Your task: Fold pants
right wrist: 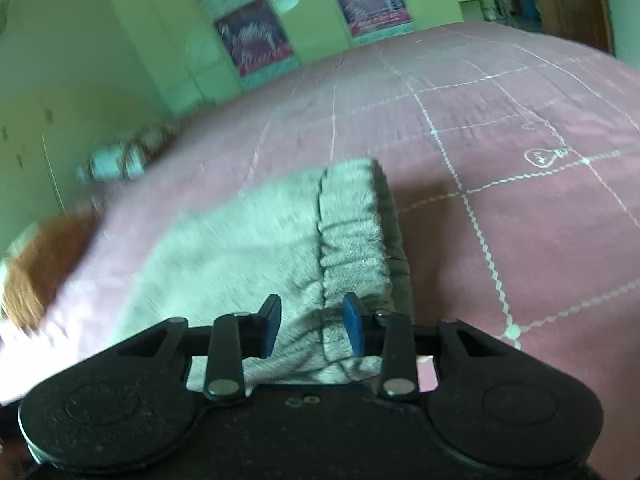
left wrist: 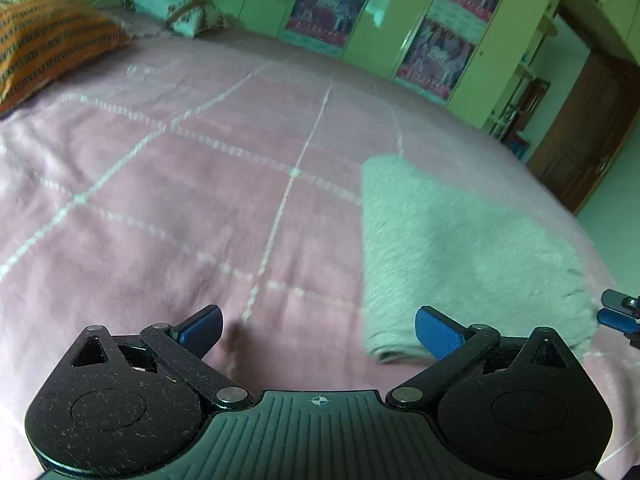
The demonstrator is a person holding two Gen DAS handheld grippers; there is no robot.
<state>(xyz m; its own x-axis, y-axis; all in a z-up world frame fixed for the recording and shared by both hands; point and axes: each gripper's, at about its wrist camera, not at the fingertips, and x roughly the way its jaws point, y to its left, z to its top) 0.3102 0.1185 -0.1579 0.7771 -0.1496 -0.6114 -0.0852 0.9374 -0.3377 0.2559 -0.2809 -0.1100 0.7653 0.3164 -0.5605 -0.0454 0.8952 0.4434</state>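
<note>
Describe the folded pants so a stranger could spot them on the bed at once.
Start from the big bed under the pink blanket with its white grid lines. On it lies one pale grey, fuzzy, folded bundle, the pants, with the right gripper straddling the gathered elastic waistband. Unlike the orange patterned pillow near the headboard, it is flat and plain.

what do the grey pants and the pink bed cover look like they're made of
The folded pale grey fuzzy pants look like fleece or plush knit: matte, with a visible nap and a gathered elastic waistband. The pink bed cover with white grid lines looks like a soft brushed woven or quilted fabric, matte, with stitched dashed lines; the blur leaves the weave unclear.
</note>
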